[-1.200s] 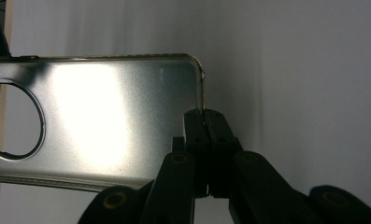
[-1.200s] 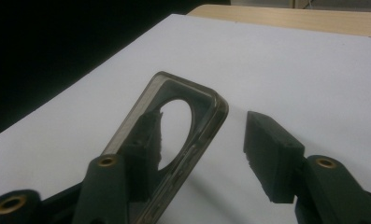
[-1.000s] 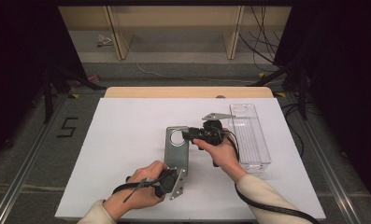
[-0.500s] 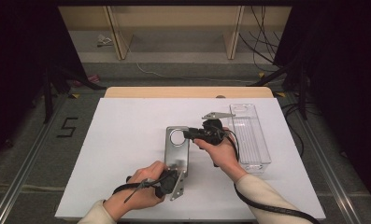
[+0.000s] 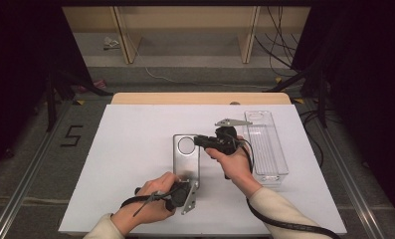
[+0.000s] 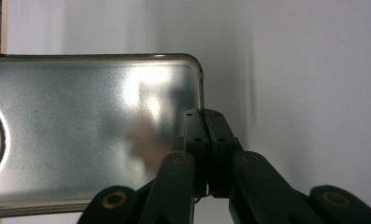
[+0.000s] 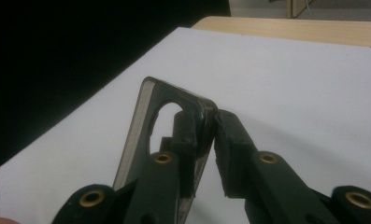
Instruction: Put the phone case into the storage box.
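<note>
Worktop (image 5: 135, 149), white sheet over it. Clear plastic tray (image 5: 267, 149) at right side, just beside the right hand. Metal plate (image 5: 186, 159) with round hole lies mid-worktop, long axis running away from the person. Right claw (image 5: 201, 141) has just been closing and now pinches the plate's far edge by the hole. Left claw (image 6: 204, 140) is clamped tight on the plate's near corner.

I see open bench (image 5: 130, 149) left of the plate (image 5: 186, 160); on the right, a clear tray (image 5: 267, 149) blocks passage, leaving a narrow lane between them.
</note>
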A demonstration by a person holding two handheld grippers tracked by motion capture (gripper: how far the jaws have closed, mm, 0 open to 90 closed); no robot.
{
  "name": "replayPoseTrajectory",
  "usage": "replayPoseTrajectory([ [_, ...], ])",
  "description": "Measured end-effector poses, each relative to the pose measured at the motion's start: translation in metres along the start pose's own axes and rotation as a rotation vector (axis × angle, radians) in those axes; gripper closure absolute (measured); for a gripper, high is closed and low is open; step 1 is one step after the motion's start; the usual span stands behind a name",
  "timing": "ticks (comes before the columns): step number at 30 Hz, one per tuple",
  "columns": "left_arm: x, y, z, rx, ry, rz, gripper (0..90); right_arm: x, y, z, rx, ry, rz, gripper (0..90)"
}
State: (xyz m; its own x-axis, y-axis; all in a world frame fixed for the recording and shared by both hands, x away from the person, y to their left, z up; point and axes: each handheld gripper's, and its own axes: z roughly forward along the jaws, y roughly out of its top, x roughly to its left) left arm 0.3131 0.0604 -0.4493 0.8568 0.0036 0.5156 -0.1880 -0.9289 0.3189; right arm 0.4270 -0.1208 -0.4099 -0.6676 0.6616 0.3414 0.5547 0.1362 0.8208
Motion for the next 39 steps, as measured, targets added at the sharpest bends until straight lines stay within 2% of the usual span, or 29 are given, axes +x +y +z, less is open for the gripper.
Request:
replayPoseTrajectory([
  [4,0.001,-0.001,0.001,-0.007,0.010,0.000,88.0,0.004,0.002,-0.003,-0.019,0.025,0.012,81.7],
  [9,0.003,-0.004,0.001,-0.019,0.015,-0.031,86.7,0.008,0.005,-0.006,-0.043,0.043,0.021,82.8],
  [10,0.004,-0.005,0.001,-0.021,0.014,-0.035,85.2,0.010,0.006,-0.007,-0.044,0.016,-0.022,82.9],
  [11,0.004,-0.006,0.001,-0.028,0.020,-0.048,84.0,0.010,0.006,-0.007,-0.046,0.009,-0.038,82.9],
  [13,0.006,-0.008,0.000,-0.038,0.016,-0.063,82.9,0.009,0.007,-0.009,-0.058,0.016,-0.014,83.0],
  [16,0.011,-0.011,-0.006,-0.079,0.031,-0.117,79.3,0.008,0.010,-0.012,-0.072,0.000,-0.030,82.9],
  [19,0.018,-0.018,-0.014,-0.132,0.068,-0.193,74.8,0.005,0.012,-0.017,-0.090,-0.019,-0.040,82.9],
  [21,0.023,-0.025,-0.019,-0.188,0.090,-0.273,70.9,0.003,0.014,-0.020,-0.102,-0.026,-0.042,82.9],
  [22,0.024,-0.029,-0.020,-0.228,0.102,-0.332,68.2,0.003,0.015,-0.021,-0.109,-0.033,-0.047,82.9],
  [24,0.026,-0.039,-0.025,-0.276,0.110,-0.414,62.4,0.001,0.016,-0.024,-0.120,-0.042,-0.051,82.9],
  [27,0.025,-0.055,-0.031,-0.321,0.111,-0.548,49.6,-0.002,0.018,-0.027,-0.129,-0.053,-0.051,82.9],
  [30,0.025,-0.068,-0.036,-0.339,0.118,-0.642,35.5,-0.004,0.019,-0.029,-0.137,-0.062,-0.051,82.8],
  [33,0.025,-0.076,-0.038,-0.365,0.122,-0.711,22.2,-0.006,0.019,-0.030,-0.140,-0.069,-0.051,82.8],
  [35,0.024,-0.079,-0.039,-0.371,0.123,-0.741,19.8,-0.005,0.020,-0.030,-0.141,-0.070,-0.051,82.8],
  [39,0.023,-0.084,-0.041,-0.370,0.136,-0.750,15.1,-0.005,0.020,-0.030,-0.142,-0.070,-0.061,82.8],
])
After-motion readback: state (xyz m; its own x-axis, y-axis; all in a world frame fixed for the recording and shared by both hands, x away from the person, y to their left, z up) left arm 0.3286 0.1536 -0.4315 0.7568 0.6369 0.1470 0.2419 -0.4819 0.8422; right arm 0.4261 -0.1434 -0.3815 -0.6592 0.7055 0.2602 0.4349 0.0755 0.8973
